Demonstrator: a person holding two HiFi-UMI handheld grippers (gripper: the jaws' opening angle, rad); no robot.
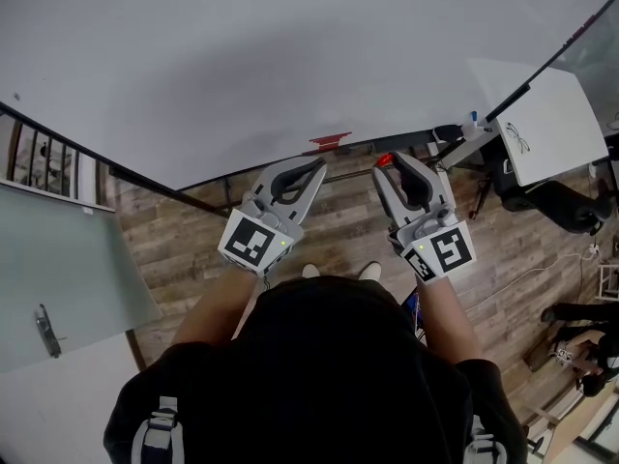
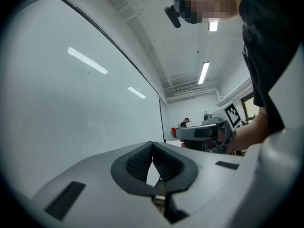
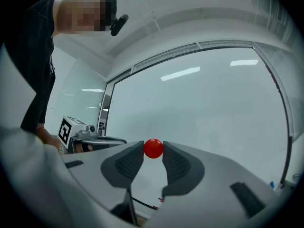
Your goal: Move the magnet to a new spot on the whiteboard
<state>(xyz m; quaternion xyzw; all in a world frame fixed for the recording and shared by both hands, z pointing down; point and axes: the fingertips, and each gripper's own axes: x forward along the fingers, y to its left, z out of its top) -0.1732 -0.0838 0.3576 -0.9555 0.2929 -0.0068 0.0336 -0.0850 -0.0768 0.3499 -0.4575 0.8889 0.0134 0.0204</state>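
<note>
Red magnet (image 3: 153, 147) sits pinched between my right gripper's (image 3: 153, 151) fingers (image 3: 176, 162); left gripper (image 2: 152, 145) clenched empty (head view shows only a sliver).

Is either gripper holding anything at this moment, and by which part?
The right gripper pinches the round red magnet by its two opposite sides, at the very tips of its jaws. The left gripper is shut and empty.

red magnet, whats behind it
The whiteboard lies behind the red magnet, pinched at the jaw tips of the right hand-held gripper. Its back and any gap to the board are hidden.
</note>
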